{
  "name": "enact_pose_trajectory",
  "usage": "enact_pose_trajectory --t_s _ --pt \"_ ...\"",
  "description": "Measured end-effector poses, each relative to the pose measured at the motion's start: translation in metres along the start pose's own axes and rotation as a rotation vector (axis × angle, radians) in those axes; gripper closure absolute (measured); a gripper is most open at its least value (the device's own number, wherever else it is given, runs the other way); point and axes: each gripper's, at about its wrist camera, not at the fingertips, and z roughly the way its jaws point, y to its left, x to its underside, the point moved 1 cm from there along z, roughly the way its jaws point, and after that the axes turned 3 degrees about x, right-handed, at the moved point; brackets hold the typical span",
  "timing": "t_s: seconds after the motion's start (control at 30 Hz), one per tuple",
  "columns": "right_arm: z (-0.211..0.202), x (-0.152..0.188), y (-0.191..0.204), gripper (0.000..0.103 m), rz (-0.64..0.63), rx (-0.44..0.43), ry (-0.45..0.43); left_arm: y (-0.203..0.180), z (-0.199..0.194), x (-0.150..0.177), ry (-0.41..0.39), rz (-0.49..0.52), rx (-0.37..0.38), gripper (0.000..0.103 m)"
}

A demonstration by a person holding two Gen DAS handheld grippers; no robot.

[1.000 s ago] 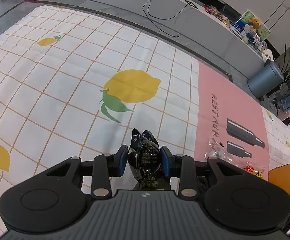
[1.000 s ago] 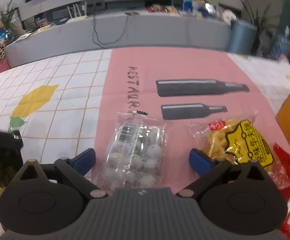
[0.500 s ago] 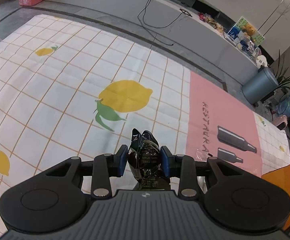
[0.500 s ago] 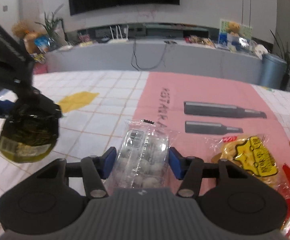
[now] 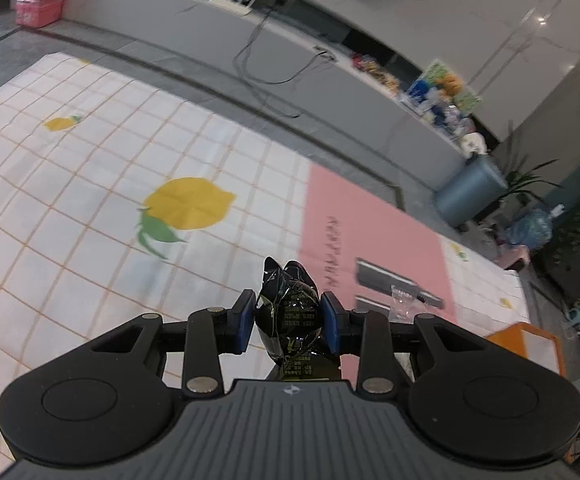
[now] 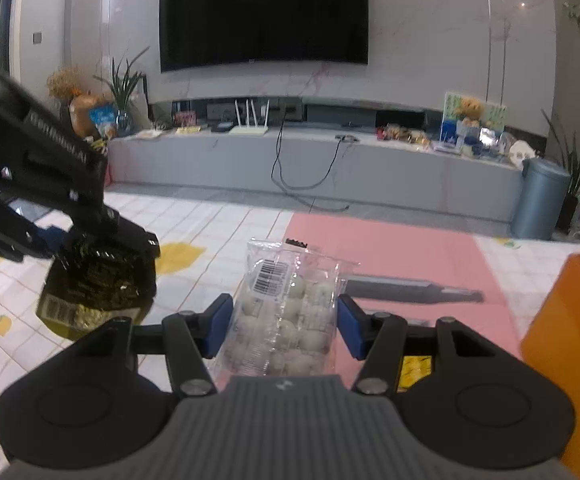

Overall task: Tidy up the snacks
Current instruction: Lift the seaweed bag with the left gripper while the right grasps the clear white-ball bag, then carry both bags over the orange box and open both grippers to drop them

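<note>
While the right gripper point(image 6: 281, 326) is clamped on the clear packet of white balls point(image 6: 285, 316), its blue pads press the two long sides, so the packet stands out forward, lifted off the mat, with its barcode end away from the camera. Its jaws were still wide a second ago with this packet lying between them, and they have just been closing on it. The left gripper point(image 5: 287, 320) is narrow too and pinches the dark foil snack bag point(image 5: 290, 316) near its crumpled top; from the right wrist view this bag point(image 6: 97, 288) hangs freely below the pads, which I judge keeps the load steady. Under both lies the picnic mat point(image 5: 89, 184) with lemons and a pink panel. At the right edge stands the orange box point(image 6: 570, 336), near the right gripper; probably the snacks go there. A yellow packet point(image 6: 416, 366) remains on the mat, mostly hidden
</note>
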Motion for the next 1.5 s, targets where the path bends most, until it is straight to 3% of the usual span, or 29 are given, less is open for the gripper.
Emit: enact_pose_trajectory --t_s 0.17,0.47,0.6,0.77,0.9,1.03,1.17,1.3,1.5 --pt "-0.032 -0.006 -0.024 0.048 0.043 -0.014 -0.073 -0.023 -0.013 0.016 -0.040 0.069 0.045 0.064" --pt "-0.078 -0.025 -0.065 0.048 0.123 -0.055 -0.134 -0.075 -0.042 0.055 -0.149 0.230 -0.012 0.064" --pt "-0.100 -0.027 -0.087 0.048 0.148 -0.062 -0.168 -0.105 -0.052 0.069 -0.173 0.290 0.019 0.064" --pt "-0.130 -0.030 -0.138 0.048 0.207 0.050 -0.227 -0.146 -0.055 0.086 -0.176 0.353 0.079 0.064" --pt "-0.148 -0.031 -0.193 0.048 0.249 0.132 -0.224 -0.176 -0.050 0.099 -0.147 0.353 0.140 0.064" --pt "-0.150 -0.028 -0.249 0.048 0.291 0.140 -0.169 -0.200 -0.039 0.107 -0.138 0.347 0.185 0.064" --pt "-0.129 -0.018 -0.288 0.048 0.345 0.073 -0.030 -0.216 -0.023 0.115 -0.125 0.317 0.212 0.064" --pt "-0.090 -0.010 -0.301 0.048 0.368 -0.002 0.101 -0.231 -0.006 0.120 -0.107 0.310 0.227 0.064" --pt "-0.033 0.006 -0.307 0.047 0.342 -0.016 0.224 -0.239 0.018 0.123 -0.070 0.301 0.203 0.064"
